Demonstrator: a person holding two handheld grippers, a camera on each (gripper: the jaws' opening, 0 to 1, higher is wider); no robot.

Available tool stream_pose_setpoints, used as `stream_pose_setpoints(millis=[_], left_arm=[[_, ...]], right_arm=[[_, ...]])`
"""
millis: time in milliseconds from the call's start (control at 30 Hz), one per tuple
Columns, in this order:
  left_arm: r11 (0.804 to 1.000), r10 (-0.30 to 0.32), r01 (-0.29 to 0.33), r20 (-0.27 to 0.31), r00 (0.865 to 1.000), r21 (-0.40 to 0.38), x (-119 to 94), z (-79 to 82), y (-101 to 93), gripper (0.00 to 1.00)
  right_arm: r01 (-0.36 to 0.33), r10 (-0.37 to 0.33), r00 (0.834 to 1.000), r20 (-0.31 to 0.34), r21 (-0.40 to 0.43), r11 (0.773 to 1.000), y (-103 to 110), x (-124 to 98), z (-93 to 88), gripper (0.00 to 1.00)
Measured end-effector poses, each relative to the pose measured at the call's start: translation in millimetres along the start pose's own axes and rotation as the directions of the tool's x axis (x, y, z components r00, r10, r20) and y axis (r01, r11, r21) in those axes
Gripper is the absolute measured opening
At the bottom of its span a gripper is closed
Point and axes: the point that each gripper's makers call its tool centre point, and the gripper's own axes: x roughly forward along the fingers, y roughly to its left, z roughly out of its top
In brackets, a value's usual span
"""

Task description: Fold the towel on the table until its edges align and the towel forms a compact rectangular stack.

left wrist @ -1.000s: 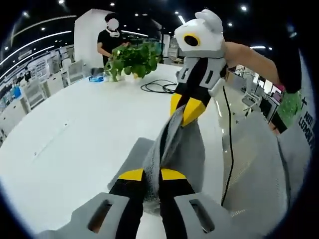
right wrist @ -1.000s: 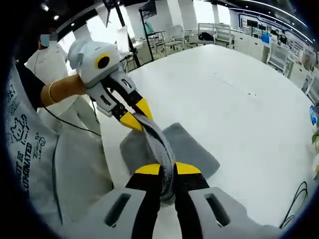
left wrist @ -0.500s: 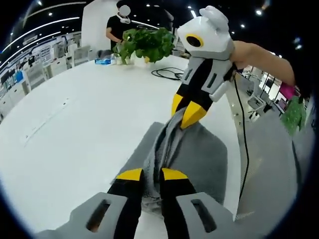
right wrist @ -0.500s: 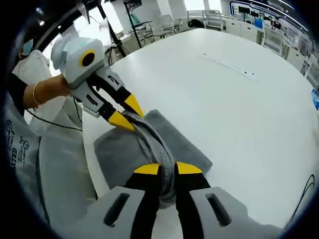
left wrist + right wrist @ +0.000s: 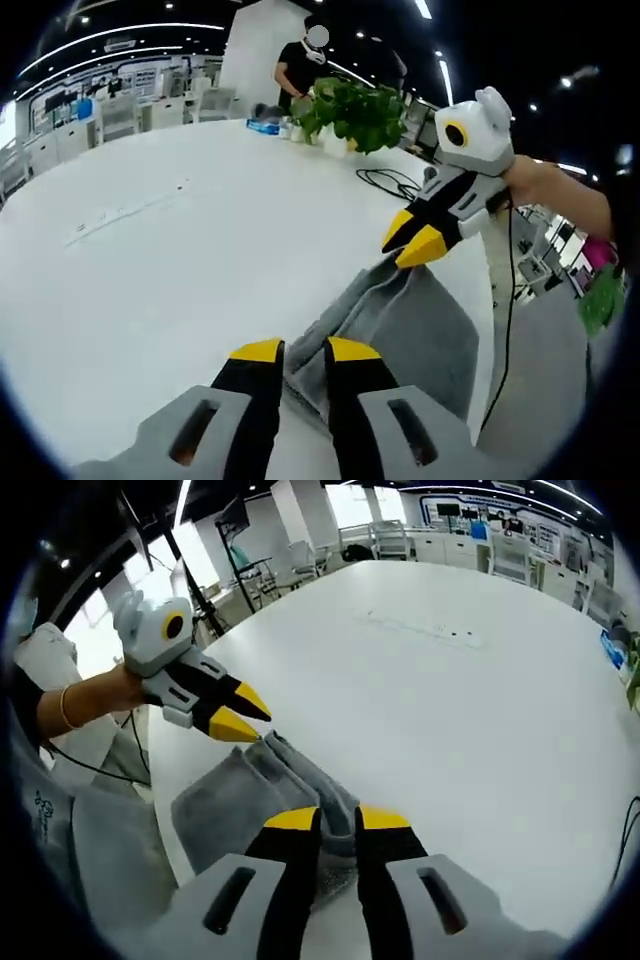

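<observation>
The grey towel point(image 5: 415, 330) lies folded on the white table point(image 5: 150, 260), with a bunched ridge along its left edge. My left gripper point(image 5: 305, 352) sits low at the ridge's near end, jaws slightly parted, open, towel edge between them. My right gripper point(image 5: 412, 238) hovers at the ridge's far corner, its tips apart. From the right gripper view the towel point(image 5: 225, 805) spreads left of the right gripper point(image 5: 338, 820), which is open over the fold. There the left gripper point(image 5: 245, 712) is held just off the towel's far corner.
A potted green plant point(image 5: 350, 105), a black cable point(image 5: 395, 182) and a small blue item point(image 5: 265, 126) are at the table's far end, where a person point(image 5: 300, 65) stands. Office desks and chairs point(image 5: 400, 540) ring the room. A grey apron point(image 5: 120, 860) hangs beside the table edge.
Both grippers came down and the lifted towel now rests flat on the table. Each gripper's jaws have parted a little, loosening their hold on the towel's edge.
</observation>
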Motion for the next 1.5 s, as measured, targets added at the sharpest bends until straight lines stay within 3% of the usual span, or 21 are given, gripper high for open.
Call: stream_pose_setpoints(millis=[267,667,1067,1500], left_arm=[[0.999,0.035,-0.035,0.017,0.999,-0.011,-11,3.5,2.8,0.21],[0.997,0.067,-0.067,0.007,0.998,-0.046,-17,-21.2,-4.1,0.36],[0.987,0.066,-0.069,-0.022,0.998,-0.143,-5,-47.5,5.7,0.35],[0.988,0.025,-0.031,-0.042,0.999,-0.149,17,-52.3,2.1,0.26]], right_arm=[[0.019,-0.018,1.000,0.016,-0.010,1.000,1,-9,1.5,0.14],[0.055,-0.055,0.998,0.004,0.022,0.998,2,-18,-21.9,0.26],[0.064,-0.064,0.998,-0.001,0.119,0.991,-9,-3,-40.7,0.25],[0.063,-0.057,0.998,-0.038,0.149,0.987,-16,21,-58.3,0.22]])
